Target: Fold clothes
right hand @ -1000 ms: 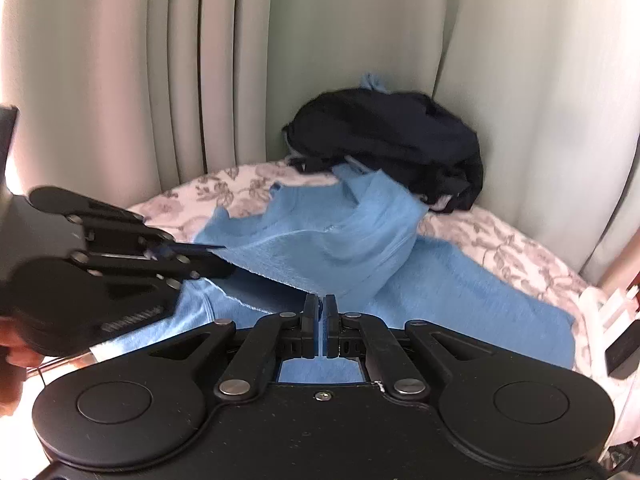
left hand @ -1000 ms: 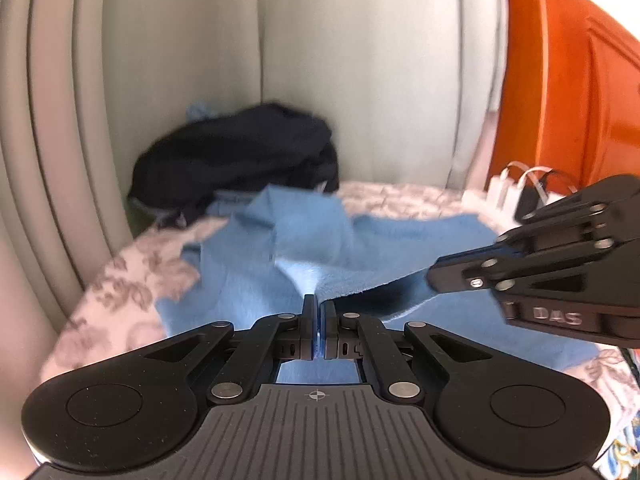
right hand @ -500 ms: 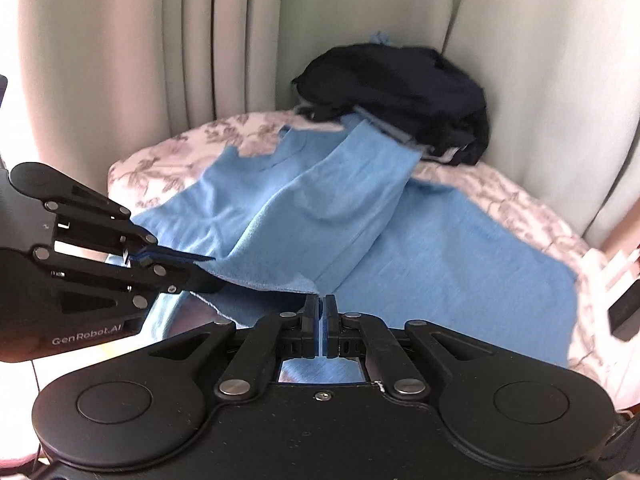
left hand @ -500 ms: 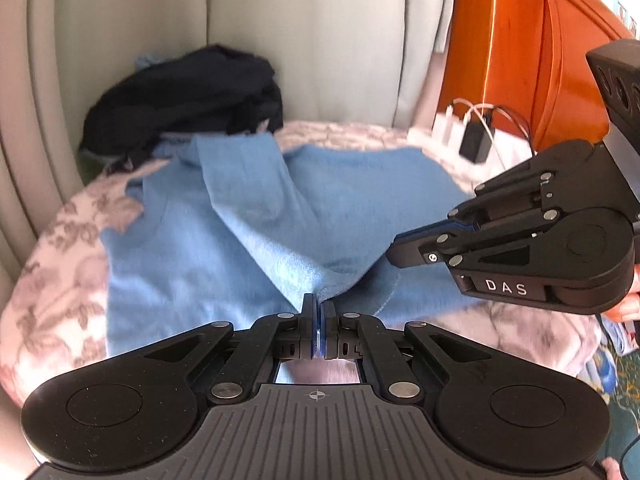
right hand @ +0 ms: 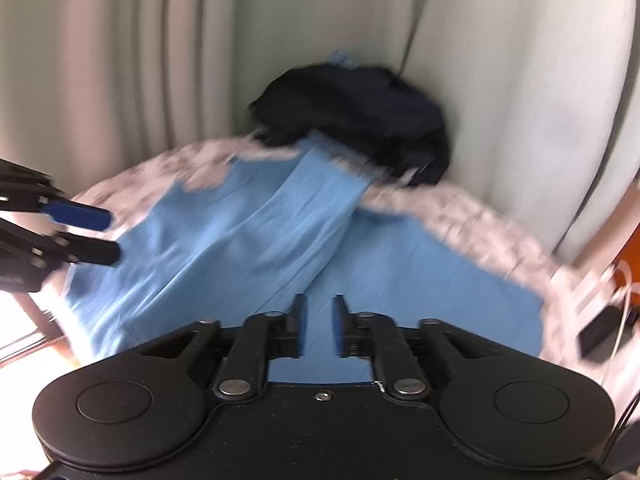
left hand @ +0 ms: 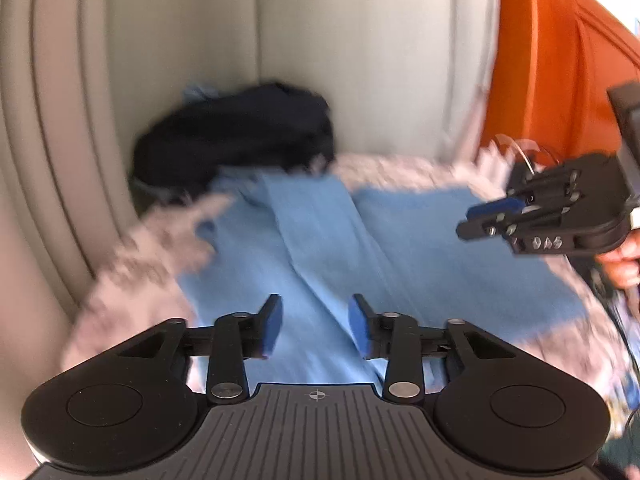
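While both views are smeared by motion, the light blue garment (left hand: 360, 248) can be made out lying spread on the floral bedcover (left hand: 132, 264), with one long flap folded over its middle and running back toward the dark heap of clothes (left hand: 236, 136) against the curtain (left hand: 360, 40). The left gripper (left hand: 316, 326) has just been opening and now stands about half apart with nothing between its blue pads, only cloth lying below them. The right gripper (right hand: 319, 326) has likewise just been parting, by a narrower gap, and it too grips nothing; it shows in the left view (left hand: 484, 220) out over the garment's right side. The cloth looks thin, soft and light: it will drape and sag from wherever it is pinched, slide little on the bedcover, and crease readily. A single layer taken mid-panel would bunch, so the better hold seems to be at the near hem or a corner, one gripper toward each side, pinching the edge itself so the panel lifts evenly for the next fold.
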The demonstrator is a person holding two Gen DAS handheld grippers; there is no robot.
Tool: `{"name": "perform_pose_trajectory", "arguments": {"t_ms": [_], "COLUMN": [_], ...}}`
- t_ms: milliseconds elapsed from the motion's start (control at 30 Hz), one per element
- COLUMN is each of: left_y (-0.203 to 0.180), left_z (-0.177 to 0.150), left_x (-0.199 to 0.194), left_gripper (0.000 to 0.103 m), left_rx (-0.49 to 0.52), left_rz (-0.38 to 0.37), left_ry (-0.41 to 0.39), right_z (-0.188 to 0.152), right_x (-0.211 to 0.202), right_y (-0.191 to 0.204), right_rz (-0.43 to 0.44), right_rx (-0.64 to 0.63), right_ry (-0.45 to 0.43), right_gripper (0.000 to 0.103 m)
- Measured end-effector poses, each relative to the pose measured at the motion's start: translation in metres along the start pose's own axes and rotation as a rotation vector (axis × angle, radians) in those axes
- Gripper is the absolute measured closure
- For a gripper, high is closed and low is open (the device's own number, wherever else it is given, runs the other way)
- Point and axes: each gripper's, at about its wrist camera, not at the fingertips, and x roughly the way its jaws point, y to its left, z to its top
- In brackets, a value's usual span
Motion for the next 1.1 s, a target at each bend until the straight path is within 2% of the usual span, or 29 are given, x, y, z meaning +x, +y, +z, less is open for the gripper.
{"name": "perform_pose_trajectory", "arguments": {"t_ms": [33, 100, 133, 200, 233, 333, 400, 500, 667, 900, 1000, 1067, 1100], "left_y": [0.003, 0.007, 0.010, 0.016, 0.019, 0.030, 0.036, 0.036, 0.036, 0.038, 0.039, 0.040, 0.040], "left_z": [0.008, 0.022, 0.028, 0.040, 0.045, 0.051, 0.054, 0.056, 0.055, 0.056, 0.056, 0.056, 0.056], "left_x": [-0.001, 0.004, 0.013, 0.033, 0.047, 0.086, 0.111, 0.142, 0.176, 0.206, 0.214, 0.215, 0.215], "left_gripper": [0.047, 0.033, 0.032, 0.032, 0.032, 0.032, 0.032, 0.032, 0.032, 0.032, 0.036, 0.047, 0.049], "left_rx": [0.000, 0.025, 0.036, 0.058, 0.061, 0.001, -0.027, -0.018, -0.016, -0.034, -0.053, -0.067, -0.069], "left_rz": [0.001, 0.024, 0.042, 0.080, 0.089, 0.028, 0.001, -0.001, -0.029, -0.062, -0.083, -0.096, -0.096], "left_ry": [-0.025, -0.066, -0.073, -0.083, -0.073, -0.014, 0.017, 0.057, 0.093, 0.129, 0.133, 0.128, 0.126], "right_z": [0.007, 0.022, 0.030, 0.040, 0.044, 0.052, 0.054, 0.056, 0.061, 0.062, 0.060, 0.060, 0.060], "right_x": [0.006, 0.025, 0.035, 0.056, 0.067, 0.101, 0.121, 0.145, 0.170, 0.188, 0.192, 0.195, 0.197], "right_y": [-0.005, -0.023, -0.033, -0.050, -0.054, -0.058, -0.058, -0.054, -0.046, -0.039, -0.039, -0.040, -0.040], "right_rz": [-0.015, -0.012, -0.007, 0.008, -0.011, -0.084, -0.080, -0.055, -0.054, -0.004, 0.007, 0.018, 0.021], "right_rx": [0.001, 0.045, 0.071, 0.127, 0.115, 0.016, -0.058, -0.164, -0.303, -0.405, -0.404, -0.390, -0.380], "right_ry": [-0.011, -0.009, -0.006, -0.014, -0.010, 0.023, 0.059, 0.096, 0.090, 0.110, 0.115, 0.115, 0.116], "right_gripper": [0.079, 0.079, 0.079, 0.080, 0.079, 0.077, 0.073, 0.072, 0.070, 0.068, 0.071, 0.081, 0.088]}}
